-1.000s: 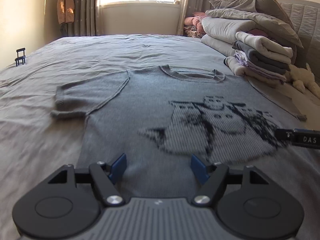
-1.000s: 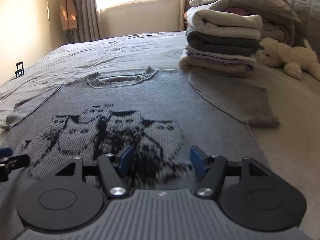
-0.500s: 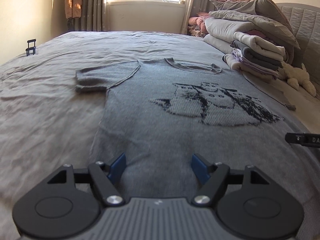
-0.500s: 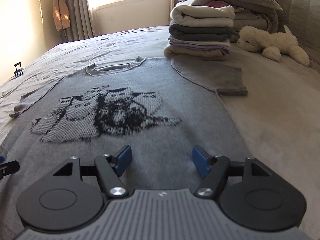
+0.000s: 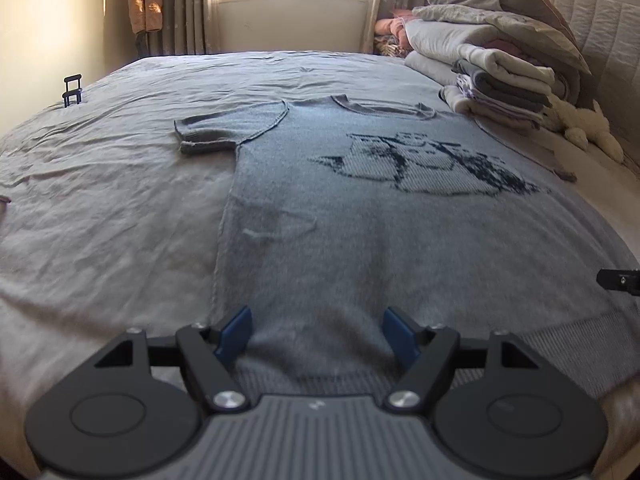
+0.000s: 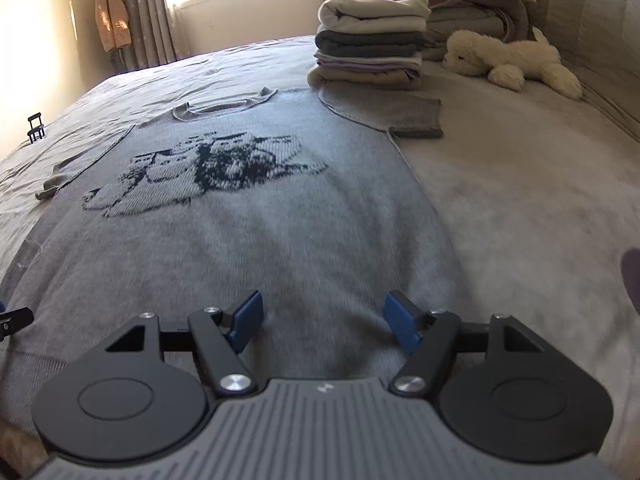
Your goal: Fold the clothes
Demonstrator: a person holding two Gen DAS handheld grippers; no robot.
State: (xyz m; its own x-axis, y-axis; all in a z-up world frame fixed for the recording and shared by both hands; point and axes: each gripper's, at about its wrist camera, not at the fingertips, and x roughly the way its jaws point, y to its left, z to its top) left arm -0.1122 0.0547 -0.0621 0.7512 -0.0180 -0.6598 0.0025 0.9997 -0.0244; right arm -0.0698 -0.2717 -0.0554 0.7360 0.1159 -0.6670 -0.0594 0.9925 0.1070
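A grey short-sleeved knit sweater (image 5: 360,240) with a dark cat picture lies flat, face up, on the bed; it also shows in the right wrist view (image 6: 248,240). My left gripper (image 5: 318,334) is open and empty, just above the ribbed bottom hem near the sweater's left side. My right gripper (image 6: 322,322) is open and empty over the lower right part of the sweater, near its right edge. The left sleeve (image 5: 224,128) and right sleeve (image 6: 396,114) lie spread out flat.
A stack of folded clothes (image 6: 372,44) stands past the right sleeve, with pillows behind it. A white plush toy (image 6: 508,60) lies at the far right. The grey bedsheet (image 5: 100,200) stretches left. A small black stand (image 5: 72,90) sits at the far left edge.
Both grippers have pulled back from over the cat picture toward the sweater's bottom hem. Both stayed open. The sweater has not moved.
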